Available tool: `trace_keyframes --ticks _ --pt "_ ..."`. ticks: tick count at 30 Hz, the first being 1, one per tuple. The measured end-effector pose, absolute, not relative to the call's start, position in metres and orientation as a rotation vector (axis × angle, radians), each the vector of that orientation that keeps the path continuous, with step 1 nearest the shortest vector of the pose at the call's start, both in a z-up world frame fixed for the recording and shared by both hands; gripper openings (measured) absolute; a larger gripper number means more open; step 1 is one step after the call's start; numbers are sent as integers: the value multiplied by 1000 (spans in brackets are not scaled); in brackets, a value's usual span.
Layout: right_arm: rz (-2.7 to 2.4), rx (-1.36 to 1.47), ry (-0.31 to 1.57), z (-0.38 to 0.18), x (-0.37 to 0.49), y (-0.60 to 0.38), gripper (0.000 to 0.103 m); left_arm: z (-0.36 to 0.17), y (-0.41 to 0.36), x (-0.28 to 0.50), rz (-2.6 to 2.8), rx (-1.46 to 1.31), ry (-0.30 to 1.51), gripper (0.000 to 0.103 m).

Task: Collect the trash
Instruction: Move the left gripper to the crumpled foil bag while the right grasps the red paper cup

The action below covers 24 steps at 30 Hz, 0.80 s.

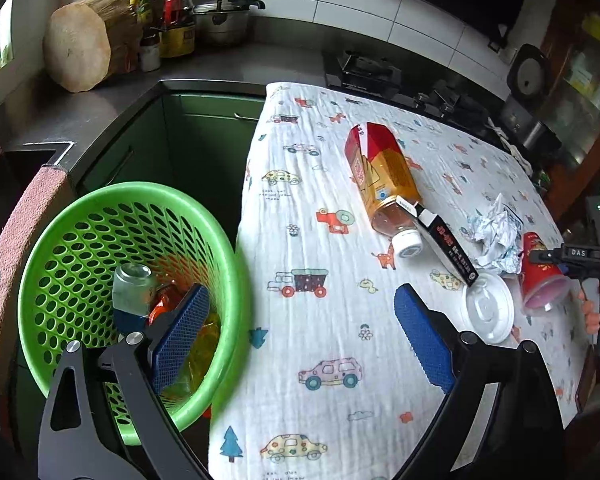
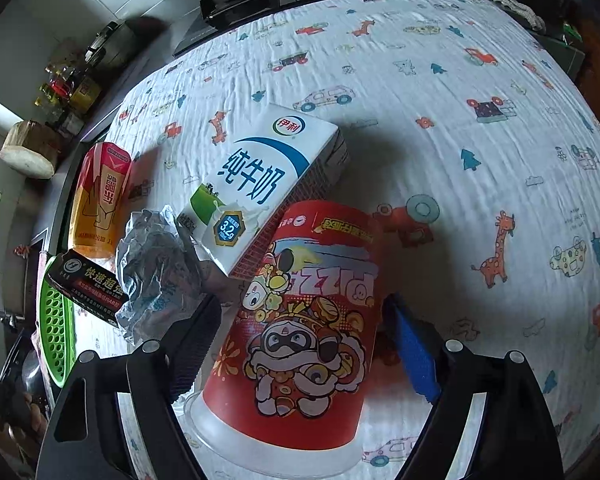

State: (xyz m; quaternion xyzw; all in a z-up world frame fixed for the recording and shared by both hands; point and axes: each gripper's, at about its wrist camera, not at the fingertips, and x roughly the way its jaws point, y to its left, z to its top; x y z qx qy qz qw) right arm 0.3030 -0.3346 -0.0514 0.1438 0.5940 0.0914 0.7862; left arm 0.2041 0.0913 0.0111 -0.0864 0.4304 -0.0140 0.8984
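Right tongs (image 2: 300,344) are spread around the red cup (image 2: 300,320) lying on the worktop (image 2: 460,140), so I'd squeeze gently mid-body, while the left tongs (image 1: 300,332) hang spread and empty beside the green basket (image 1: 80,216).

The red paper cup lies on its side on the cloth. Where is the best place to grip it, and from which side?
Probably mid-body on the red paper cup, coming from its wide open end, as the right gripper is placed now: fingers either side of the round wall, which tapers away.

White tiled wall (image 1: 380,4), grey kitchen counter (image 1: 100,104), green cabinet doors (image 1: 204,136), cartoon-print tablecloth (image 1: 324,320), daylight from the left
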Motion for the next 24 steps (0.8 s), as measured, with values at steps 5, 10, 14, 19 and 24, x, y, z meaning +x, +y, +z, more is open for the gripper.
trace_keyframes --ticks 5,10,14,19,24 --pt "223 345 1310 -61 307 -336 77 19 67 214 -67 -146 883 94" --pt "244 367 1329 -67 310 -332 75 26 38 224 -106 -103 876 94" --pt "256 391 1331 -68 311 -335 74 32 16 234 -137 -80 873 94" --pt "266 411 1322 -67 305 -344 70 34 -13 248 -200 -71 886 94" --pt "290 411 1311 -64 296 -353 68 29 -51 267 -283 -77 915 94"
